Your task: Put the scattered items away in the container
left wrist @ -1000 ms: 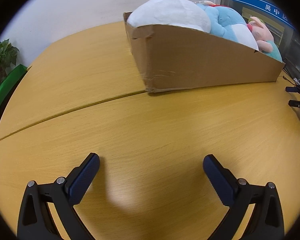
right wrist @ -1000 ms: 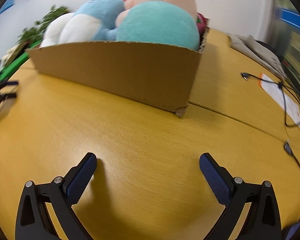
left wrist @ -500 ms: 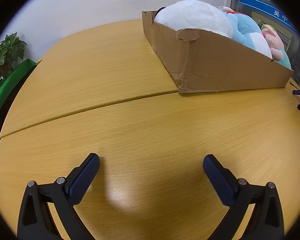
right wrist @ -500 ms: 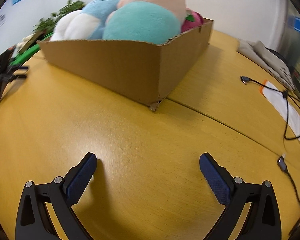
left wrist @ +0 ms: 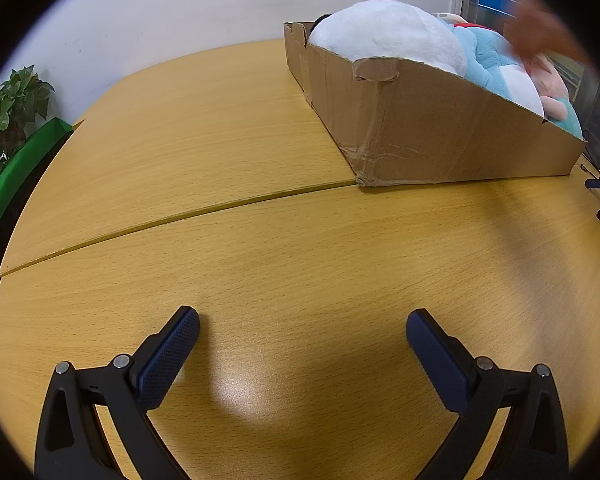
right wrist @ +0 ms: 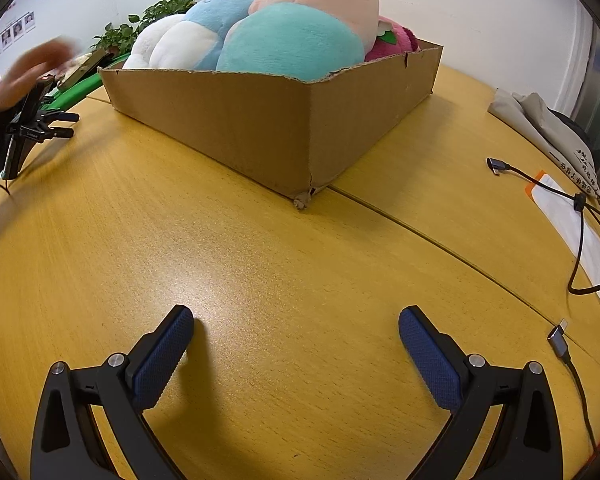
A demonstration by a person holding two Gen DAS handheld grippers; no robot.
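Note:
A cardboard box (left wrist: 440, 136) stands on the wooden table, filled with plush toys: a white one (left wrist: 388, 40), a blue one (left wrist: 488, 60) and a pink one (left wrist: 552, 84). In the right wrist view the box (right wrist: 260, 120) holds a teal and pink plush (right wrist: 300, 36), a blue and white plush (right wrist: 196, 28) and a magenta plush (right wrist: 392, 36). My left gripper (left wrist: 302, 330) is open and empty, low over bare table in front of the box. My right gripper (right wrist: 296, 328) is open and empty, near the box's other corner.
A potted plant (left wrist: 8, 112) and a green edge stand at the table's left. Cables (right wrist: 580, 216), a white packet (right wrist: 576, 228) and folded grey cloth (right wrist: 548, 128) lie at the right. The left gripper (right wrist: 32, 120) with a blurred hand (right wrist: 28, 68) shows far left.
Both grippers have drawn back and turned outward, so the box has shifted toward the side of each view. A blurred hand now appears near the box. Both stay open and empty.

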